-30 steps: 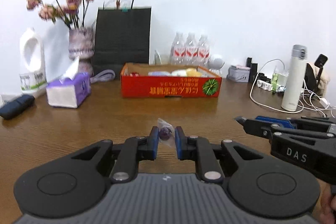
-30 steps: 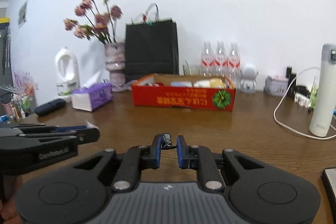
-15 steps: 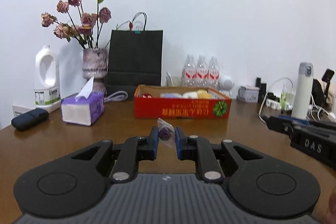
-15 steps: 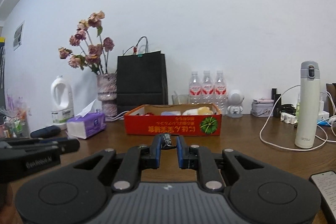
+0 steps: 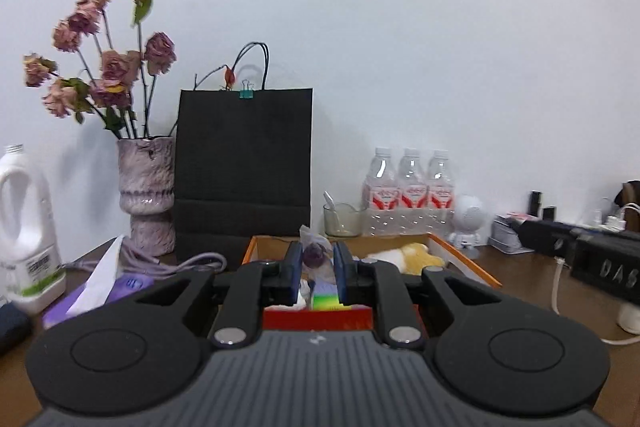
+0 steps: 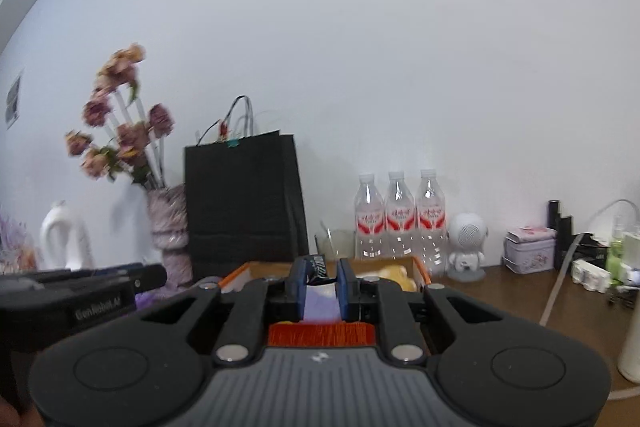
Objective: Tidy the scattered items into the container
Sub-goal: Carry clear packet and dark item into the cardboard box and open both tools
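Note:
My left gripper [image 5: 317, 257] is shut on a small clear packet with a dark purple sweet [image 5: 313, 254] and hangs over the near edge of the red cardboard box [image 5: 460, 254]. The box holds a yellow soft item [image 5: 416, 254], a white piece and a green and purple pack. My right gripper [image 6: 320, 273] is shut on a small black wrapper [image 6: 318, 268], also above the box [image 6: 236, 273]. The right gripper shows at the right edge of the left wrist view [image 5: 584, 247]; the left gripper shows at the left in the right wrist view [image 6: 96, 287].
Behind the box stand a black paper bag [image 5: 244, 167], a vase of dried roses [image 5: 146, 195], a glass cup [image 5: 344, 219], three water bottles [image 5: 412, 187] and a white toy robot [image 5: 468, 223]. A purple tissue box [image 5: 120, 287] and white jug [image 5: 24, 227] stand left; cables [image 6: 560, 291] lie right.
Both grippers have moved forward and up from the open tabletop to over the red box, each keeping its item. The box now fills the space just beyond the fingertips.

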The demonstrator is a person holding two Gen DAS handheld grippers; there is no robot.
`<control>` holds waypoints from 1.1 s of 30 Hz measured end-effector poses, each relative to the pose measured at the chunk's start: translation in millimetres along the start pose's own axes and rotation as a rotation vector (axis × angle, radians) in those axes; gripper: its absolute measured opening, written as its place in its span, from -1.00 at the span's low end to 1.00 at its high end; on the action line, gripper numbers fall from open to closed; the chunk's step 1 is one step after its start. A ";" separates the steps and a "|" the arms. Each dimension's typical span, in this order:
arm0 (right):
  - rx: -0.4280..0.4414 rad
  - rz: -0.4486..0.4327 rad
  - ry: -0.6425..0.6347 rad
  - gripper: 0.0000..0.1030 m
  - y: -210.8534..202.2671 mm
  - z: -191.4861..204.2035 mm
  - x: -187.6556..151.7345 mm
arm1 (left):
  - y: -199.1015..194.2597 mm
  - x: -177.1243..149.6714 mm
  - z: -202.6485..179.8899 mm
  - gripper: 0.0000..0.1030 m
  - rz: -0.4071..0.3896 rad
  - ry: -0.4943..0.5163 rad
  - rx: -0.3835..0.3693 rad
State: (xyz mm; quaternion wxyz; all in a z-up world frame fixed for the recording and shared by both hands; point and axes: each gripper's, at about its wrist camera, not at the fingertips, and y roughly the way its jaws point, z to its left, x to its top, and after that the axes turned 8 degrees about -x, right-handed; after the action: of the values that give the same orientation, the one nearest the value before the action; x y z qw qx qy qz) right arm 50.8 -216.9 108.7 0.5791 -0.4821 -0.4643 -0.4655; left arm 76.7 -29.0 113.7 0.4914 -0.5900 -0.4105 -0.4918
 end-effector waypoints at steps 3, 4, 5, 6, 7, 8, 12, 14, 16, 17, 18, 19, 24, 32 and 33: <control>-0.007 0.017 0.003 -0.72 36.3 -4.7 15.6 | 42.8 16.2 24.7 -0.67 0.085 -0.047 -0.074; 0.006 0.040 0.005 -0.72 49.9 -8.4 22.6 | 61.3 22.7 33.1 -0.67 0.140 -0.038 -0.105; 0.015 0.076 0.005 -0.72 65.9 -12.5 31.2 | 83.8 29.7 43.1 -0.67 0.212 -0.038 -0.118; 0.020 0.123 0.005 -0.72 84.4 -17.1 40.7 | 102.3 34.4 50.9 -0.67 0.273 -0.050 -0.127; 0.034 0.190 0.001 -0.72 105.9 -21.9 50.3 | 124.2 38.2 60.2 -0.67 0.350 -0.071 -0.147; 0.050 0.268 0.003 -0.72 129.8 -26.9 58.0 | 143.0 39.6 68.6 -0.67 0.405 -0.110 -0.145; 0.087 0.566 -0.007 -0.72 226.8 -43.4 60.3 | 198.8 27.0 83.4 -0.67 0.562 -0.208 -0.176; 0.095 0.681 0.033 -0.72 265.5 -52.6 48.0 | 216.8 18.0 82.1 -0.67 0.600 -0.225 -0.188; 0.092 0.759 0.048 -0.72 292.4 -55.0 33.8 | 235.4 8.7 79.6 -0.67 0.638 -0.202 -0.174; 0.090 0.782 0.059 -0.72 302.9 -55.2 26.6 | 243.1 4.7 78.4 -0.66 0.655 -0.196 -0.166; 0.087 0.805 0.056 -0.72 311.9 -53.3 19.5 | 250.6 1.6 78.6 -0.65 0.671 -0.189 -0.148; 0.085 0.822 0.048 -0.72 320.3 -49.6 13.9 | 258.8 -1.8 79.2 -0.63 0.687 -0.175 -0.130; 0.039 0.884 -0.033 -0.65 345.6 -33.5 -10.8 | 276.4 -3.7 85.0 0.02 0.688 -0.142 -0.110; 0.018 0.924 -0.016 -0.15 347.3 -37.9 -10.4 | 269.6 -11.8 88.5 0.17 0.623 -0.101 -0.133; -0.002 0.946 -0.022 -0.15 345.3 -39.2 -9.9 | 269.2 -13.6 86.2 0.17 0.614 -0.074 -0.130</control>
State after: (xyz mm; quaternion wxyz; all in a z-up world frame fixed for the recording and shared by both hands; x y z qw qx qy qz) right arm 393.7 -219.7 51.3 0.7221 -0.6461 -0.1993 -0.1462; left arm 350.0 7.3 50.0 0.5627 -0.7342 -0.1985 -0.3239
